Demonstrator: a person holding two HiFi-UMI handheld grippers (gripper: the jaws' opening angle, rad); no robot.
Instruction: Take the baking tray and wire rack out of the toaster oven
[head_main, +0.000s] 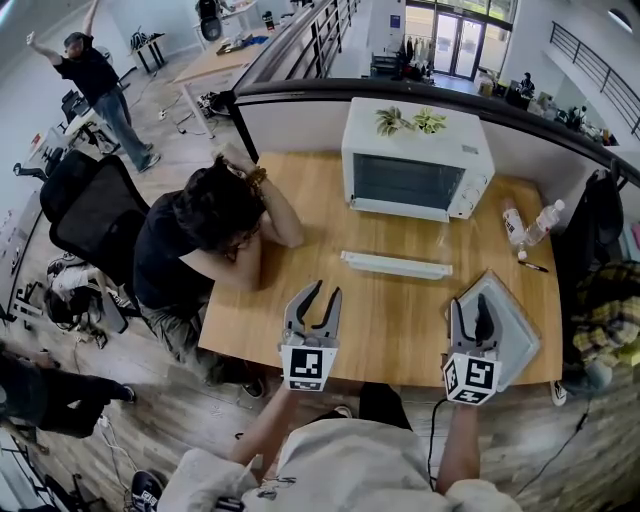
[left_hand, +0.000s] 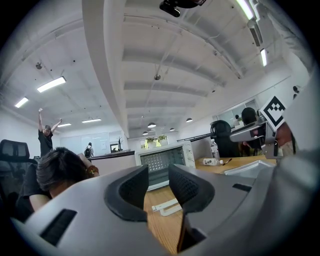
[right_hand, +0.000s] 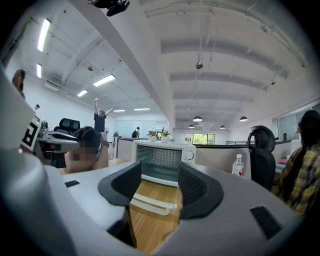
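1. The left gripper (head_main: 326, 292) is at the near edge of the table (head_main: 260, 320), pointing roughly level. Its fingers (left_hand: 131, 189) stand partly apart with nothing between them. Through the gap we see only bare wood and things further off.
2. The right gripper (head_main: 470, 308) is at the near right and sits above the baking tray (head_main: 515, 335). Its fingers (right_hand: 195, 187) are also apart and hold nothing. We cannot tell whether this gripper touches the tray beneath it.
3. The baking tray is grey and lies on the table at the near right corner, out of the oven and askew to the table's edge. Its pale rim also shows in the left gripper view (left_hand: 245, 169).
4. At mid-table a long white bar (head_main: 395, 265) lies just in front of the toaster oven (head_main: 415, 165). It looks like the front edge of the folded-down door, though we are not certain.
5. The toaster oven is white and stands at the far side of the table, with two small plants (head_main: 408, 121) on top. A grid pattern (right_hand: 162, 159) shows inside the cavity. We cannot tell whether it is the wire rack.
6. To the right of the oven are two bottles (head_main: 545, 220) and a pen (head_main: 533, 266).
7. At the table's left side a seated person (head_main: 215, 215) leans on the top.
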